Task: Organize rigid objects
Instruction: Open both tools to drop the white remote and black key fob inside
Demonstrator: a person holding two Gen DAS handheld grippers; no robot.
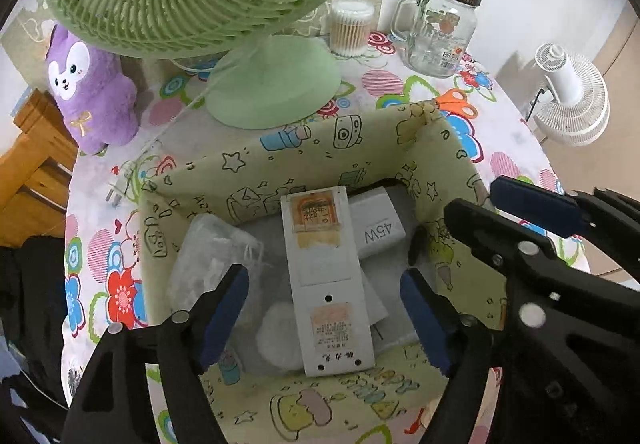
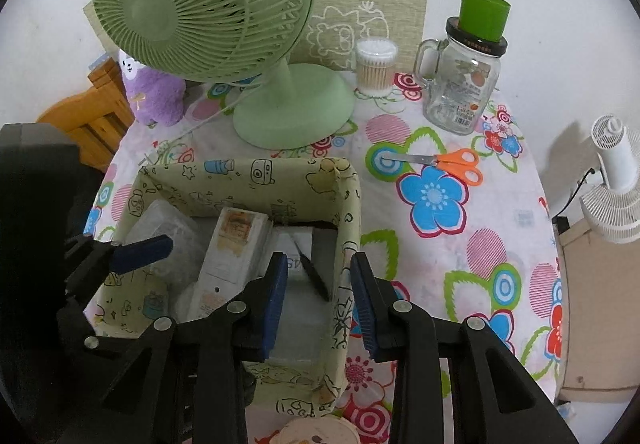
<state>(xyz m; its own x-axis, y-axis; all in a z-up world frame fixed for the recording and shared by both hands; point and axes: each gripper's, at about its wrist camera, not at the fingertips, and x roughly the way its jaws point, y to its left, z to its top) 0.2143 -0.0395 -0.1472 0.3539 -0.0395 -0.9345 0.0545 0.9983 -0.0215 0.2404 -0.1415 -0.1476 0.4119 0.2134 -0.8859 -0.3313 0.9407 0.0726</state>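
A long, flat, white plastic remote control (image 1: pixel 326 276) lies back-side up in the open fabric storage box printed with cartoon doodles on pale green (image 1: pixel 280 148). Its back carries a yellowed, partly peeled sticker near the far end, a small dark hole at mid-length and a pale printed label toward the near end. Its long axis runs near to far with a slight lean to the left, the far end resting up against the box's far wall. Beside it on the right sits a white charger block marked 45W (image 1: pixel 376 228), and on the left a clear plastic bag (image 1: pixel 212 256).

The left claw (image 1: pixel 324 320) hangs over the box with its blue pads spread wide on either side of the remote's near half, touching neither edge. The right claw (image 2: pixel 320 300) straddles the box's right wall, one pad inside and one outside; whether the pads actually press the fabric cannot be told.

The box stands on the flower-patterned surface (image 2: pixel 460 256), just in front of a pale green desk fan (image 2: pixel 224 24).
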